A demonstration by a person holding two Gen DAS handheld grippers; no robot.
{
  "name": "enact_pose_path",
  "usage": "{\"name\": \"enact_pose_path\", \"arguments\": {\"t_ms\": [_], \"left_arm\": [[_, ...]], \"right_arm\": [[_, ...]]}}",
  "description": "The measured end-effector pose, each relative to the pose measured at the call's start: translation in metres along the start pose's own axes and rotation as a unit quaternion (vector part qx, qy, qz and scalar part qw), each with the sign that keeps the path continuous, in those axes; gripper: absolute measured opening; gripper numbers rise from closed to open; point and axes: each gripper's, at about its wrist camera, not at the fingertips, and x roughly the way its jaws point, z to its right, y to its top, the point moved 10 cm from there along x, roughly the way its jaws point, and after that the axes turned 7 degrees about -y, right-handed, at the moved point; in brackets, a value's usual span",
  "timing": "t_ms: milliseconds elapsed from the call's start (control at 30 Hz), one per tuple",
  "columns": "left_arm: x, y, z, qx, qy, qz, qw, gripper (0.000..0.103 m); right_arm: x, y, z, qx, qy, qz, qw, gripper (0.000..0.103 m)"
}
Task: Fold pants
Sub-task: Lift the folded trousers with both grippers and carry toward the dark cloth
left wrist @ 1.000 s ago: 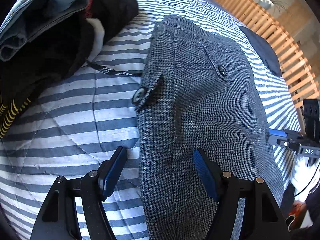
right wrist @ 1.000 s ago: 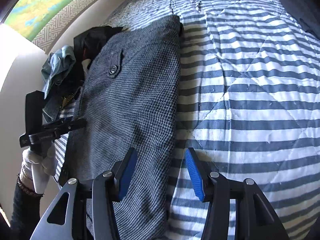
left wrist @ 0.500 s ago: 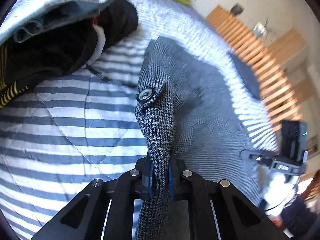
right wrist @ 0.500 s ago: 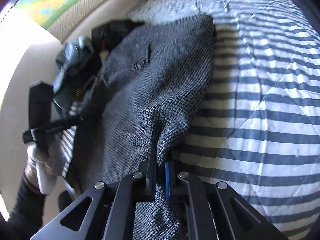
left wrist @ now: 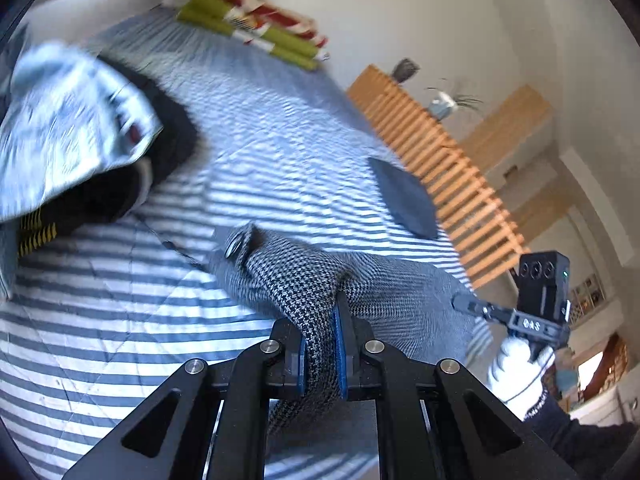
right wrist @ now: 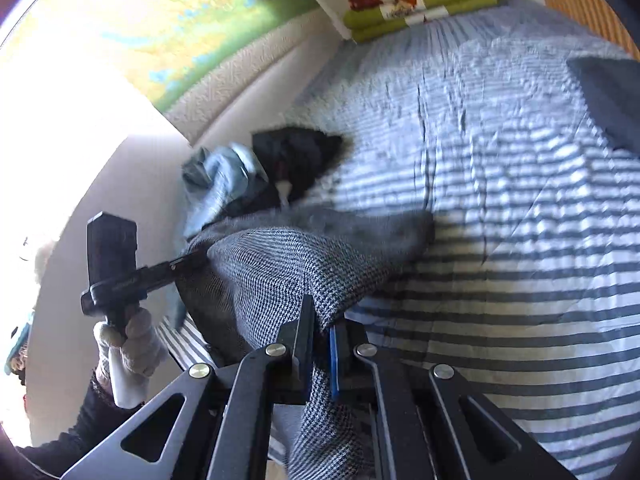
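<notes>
Bed: we see the striped quilt (left wrist: pixel 120 320) filling both views, with a wooden slatted frame (left wrist: pixel 452 176) along its far side and folded green and red linens (right wrist: pixel 420 4) at its head.
Clothes pile: a heap of dark and pale garments (left wrist: pixel 80 152) sits on the quilt near the wall, just beyond the lifted cloth.
Pants: the houndstooth pants (left wrist: pixel 304 280) lie ahead of both grippers, their near edge raised off the quilt, the rest trailing down onto it; a button (left wrist: pixel 233 245) shows on the left side.
Left gripper: our left gripper (left wrist: pixel 320 354) is clamped on one corner of that near edge, cloth pinched between the blue pads.
Right gripper: our right gripper (right wrist: pixel 320 344) pinches the opposite corner likewise.
Key relation: we judge the long axis runs away from us toward the linens, both hands equally near, so the fold likely carries the held edge forward.
</notes>
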Motion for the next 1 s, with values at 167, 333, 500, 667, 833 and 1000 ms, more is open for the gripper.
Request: {"name": "enact_pose_path", "arguments": {"t_ms": [167, 333, 500, 667, 833, 1000], "left_arm": [[0.002, 0.007, 0.069, 0.052, -0.014, -0.008, 0.9985, 0.011], [0.035, 0.021, 0.135, 0.087, -0.059, -0.018, 0.9943, 0.011], [0.069, 0.022, 0.184, 0.071, -0.108, -0.035, 0.9909, 0.011], [0.073, -0.011, 0.206, 0.071, -0.109, -0.065, 0.9893, 0.011], [0.075, -0.034, 0.194, 0.028, -0.110, -0.099, 0.9886, 0.011], [0.140, -0.018, 0.130, -0.031, -0.086, -0.125, 0.9879, 0.011]], "right_arm": [[-0.060, 0.024, -0.004, -0.009, -0.026, 0.062, 0.998, 0.005], [-0.123, 0.046, 0.020, 0.008, -0.060, 0.124, 0.990, 0.005], [-0.174, 0.053, 0.058, 0.040, -0.090, 0.154, 0.983, 0.005], [-0.199, 0.035, 0.065, 0.040, -0.095, 0.145, 0.984, 0.005], [-0.187, 0.013, 0.067, 0.041, -0.090, 0.107, 0.989, 0.005], [-0.119, 0.020, 0.116, 0.073, -0.105, 0.044, 0.991, 0.005]]}}
